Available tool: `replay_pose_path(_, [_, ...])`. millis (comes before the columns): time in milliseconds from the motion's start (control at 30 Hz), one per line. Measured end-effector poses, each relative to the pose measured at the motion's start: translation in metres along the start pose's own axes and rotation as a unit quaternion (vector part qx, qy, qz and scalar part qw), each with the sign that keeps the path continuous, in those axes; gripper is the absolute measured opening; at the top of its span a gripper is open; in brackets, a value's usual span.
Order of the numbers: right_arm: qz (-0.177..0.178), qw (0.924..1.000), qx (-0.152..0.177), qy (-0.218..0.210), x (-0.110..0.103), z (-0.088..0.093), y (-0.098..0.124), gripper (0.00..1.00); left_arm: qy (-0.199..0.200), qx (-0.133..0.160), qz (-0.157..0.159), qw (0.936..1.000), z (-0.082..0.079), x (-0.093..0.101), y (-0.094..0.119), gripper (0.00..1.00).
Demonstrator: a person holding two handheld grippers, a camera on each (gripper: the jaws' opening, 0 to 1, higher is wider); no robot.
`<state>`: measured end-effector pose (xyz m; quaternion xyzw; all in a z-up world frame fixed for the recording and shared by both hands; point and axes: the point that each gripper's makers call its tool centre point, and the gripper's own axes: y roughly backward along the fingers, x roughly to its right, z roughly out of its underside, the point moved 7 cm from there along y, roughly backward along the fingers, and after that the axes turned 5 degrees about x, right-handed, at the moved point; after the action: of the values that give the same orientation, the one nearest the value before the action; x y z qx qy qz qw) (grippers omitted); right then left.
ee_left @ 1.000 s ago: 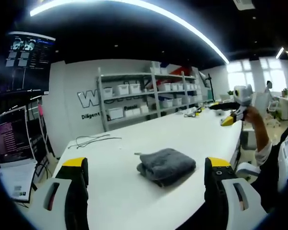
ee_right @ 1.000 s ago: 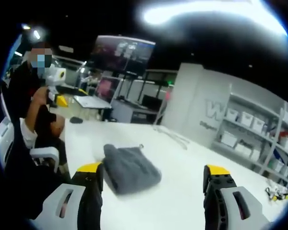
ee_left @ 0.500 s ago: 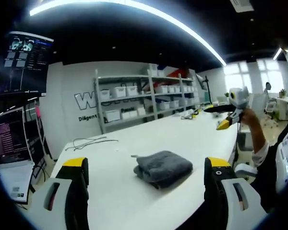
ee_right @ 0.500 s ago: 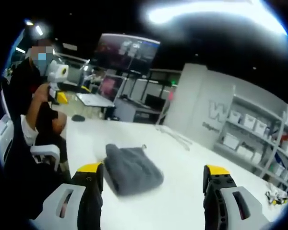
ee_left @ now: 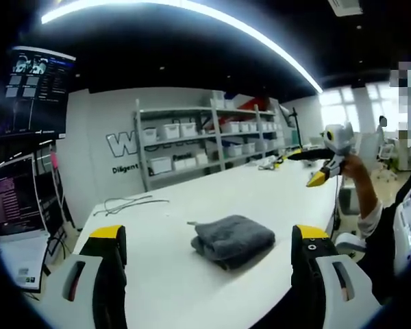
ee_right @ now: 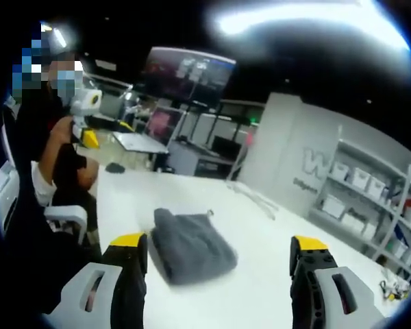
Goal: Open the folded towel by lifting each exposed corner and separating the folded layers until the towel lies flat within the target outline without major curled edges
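Towel (ee_left: 233, 239): grey, folded into a thick pad, lying on the white table (ee_left: 192, 288); I use it as my landmark for everything else.
Target outline: I cannot make one out on the table around the towel.
Left gripper (ee_left: 209, 253): raised above the table on the near side of the towel, well apart from it, jaws spread wide with nothing between them.
Right gripper (ee_right: 219, 257): also raised short of the towel (ee_right: 192, 245), jaws parted and empty; in the left gripper view I see it (ee_left: 323, 169) held up in the person's hand, far beyond the towel.
Cable (ee_left: 133, 201): loose loops on the table, well beyond the towel.
Shelves (ee_left: 212, 140): racks of white bins against the wall, far behind the towel.
Step in hand: I judge this the approach; no fold is opened yet.
Next move: I need to bring one gripper down to an exposed towel corner, pinch the top layer alone, and lift it away.
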<state>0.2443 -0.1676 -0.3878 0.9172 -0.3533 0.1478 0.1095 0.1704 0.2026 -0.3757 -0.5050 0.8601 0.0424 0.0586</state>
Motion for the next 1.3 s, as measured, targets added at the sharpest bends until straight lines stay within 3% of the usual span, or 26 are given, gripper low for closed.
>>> replay_pose_path(433, [-0.013, 0.9999, -0.001, 0.008, -0.003, 0.000, -0.016, 0.86, 0.008, 0.000, 0.010, 0.9999, 0.002, 0.002, 0.000, 0.99])
replay_pose_path(900, [-0.058, 0.9980, 0.023, -0.010, -0.013, -0.006, -0.028, 0.86, 0.010, 0.002, 0.016, 0.9998, 0.002, 0.005, 0.000, 0.98])
replay_pose_path(1300, [-0.058, 0.9983, 0.008, -0.009, -0.015, 0.000, -0.037, 0.86, 0.012, -0.005, 0.017, 0.9998, 0.006, 0.004, -0.001, 0.98])
